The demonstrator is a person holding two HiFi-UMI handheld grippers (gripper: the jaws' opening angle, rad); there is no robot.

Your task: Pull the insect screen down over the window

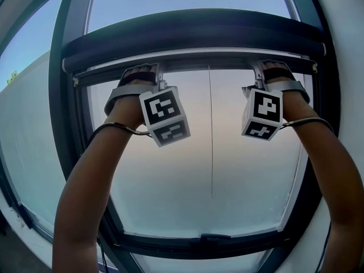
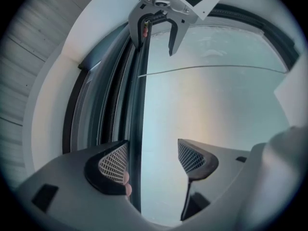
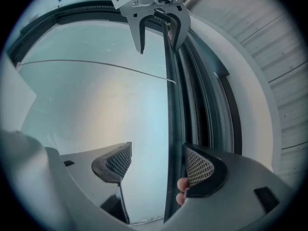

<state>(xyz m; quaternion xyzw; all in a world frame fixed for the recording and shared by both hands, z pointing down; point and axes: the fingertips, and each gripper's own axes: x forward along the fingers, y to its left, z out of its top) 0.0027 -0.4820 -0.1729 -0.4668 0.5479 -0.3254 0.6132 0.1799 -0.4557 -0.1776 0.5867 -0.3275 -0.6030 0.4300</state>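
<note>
The insect screen's pull bar (image 1: 199, 58) sits high up, just under the dark roller housing (image 1: 193, 30). Both hands are raised to it. My left gripper (image 1: 154, 73) meets the bar left of centre and my right gripper (image 1: 259, 73) right of centre. In the left gripper view the jaws (image 2: 153, 160) stand wide apart, with the dark bar (image 2: 139, 129) running between them close to the left pad (image 2: 113, 162). In the right gripper view the jaws (image 3: 160, 165) are just as wide, the bar (image 3: 172, 129) lying beside the right pad (image 3: 199, 167). Neither pair presses on it.
A thin pull cord (image 1: 210, 129) hangs from the middle of the bar down over the pane. The dark window frame (image 1: 62, 124) surrounds the glass, with a lower rail (image 1: 216, 240) at the bottom. A pale wall shows outside at left.
</note>
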